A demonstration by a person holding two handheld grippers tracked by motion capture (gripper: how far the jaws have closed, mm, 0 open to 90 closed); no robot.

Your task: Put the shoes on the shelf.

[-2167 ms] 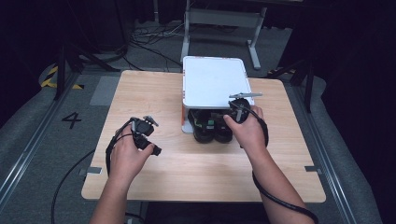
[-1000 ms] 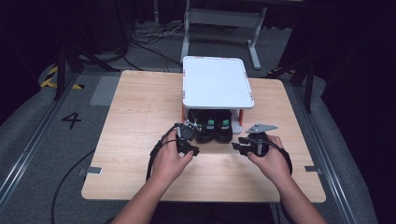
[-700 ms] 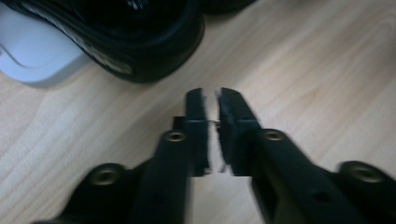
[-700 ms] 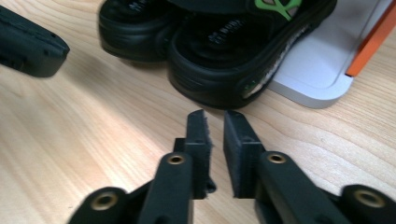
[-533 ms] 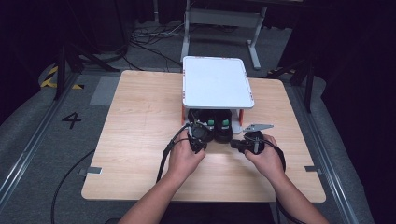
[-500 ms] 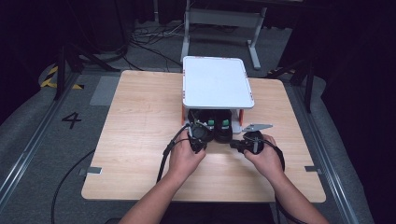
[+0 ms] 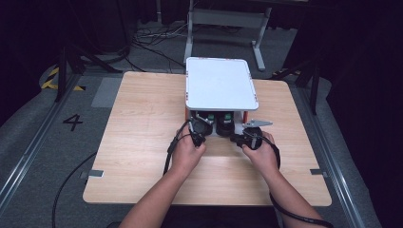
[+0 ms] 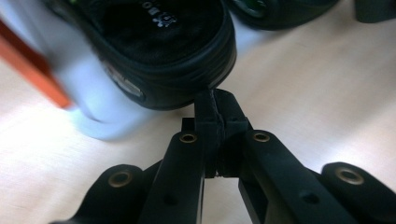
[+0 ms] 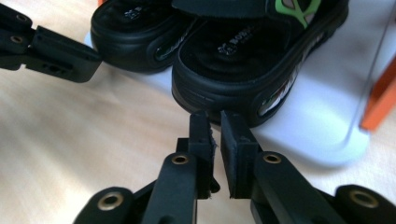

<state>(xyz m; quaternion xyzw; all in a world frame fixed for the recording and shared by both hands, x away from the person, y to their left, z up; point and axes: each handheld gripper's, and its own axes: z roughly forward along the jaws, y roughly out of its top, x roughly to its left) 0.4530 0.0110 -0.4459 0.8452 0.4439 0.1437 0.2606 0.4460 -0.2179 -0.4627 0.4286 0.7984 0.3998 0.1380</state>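
Observation:
Two black sandals with green trim stand side by side on the lower white shelf (image 9: 317,135) of a small rack (image 7: 221,83) with orange legs. In the left gripper view my left gripper (image 8: 217,100) is shut and empty, its tips touching the heel of the left sandal (image 8: 163,46). My right gripper (image 9: 212,121) is shut with only a sliver between the pads and nothing in it, just short of the right sandal's (image 9: 252,60) heel. From above, the left gripper (image 7: 198,128) and right gripper (image 7: 234,137) sit at the rack's front.
The rack's white top (image 7: 221,83) covers the sandals from above. The wooden table (image 7: 142,118) stretches out to the left and right of the rack. An orange leg (image 9: 380,98) stands right of the right sandal. Cables trail from both grippers.
Both hands have moved forward and inward to the rack's front, down toward the sandals' heels. The jaws of both grippers have shut.

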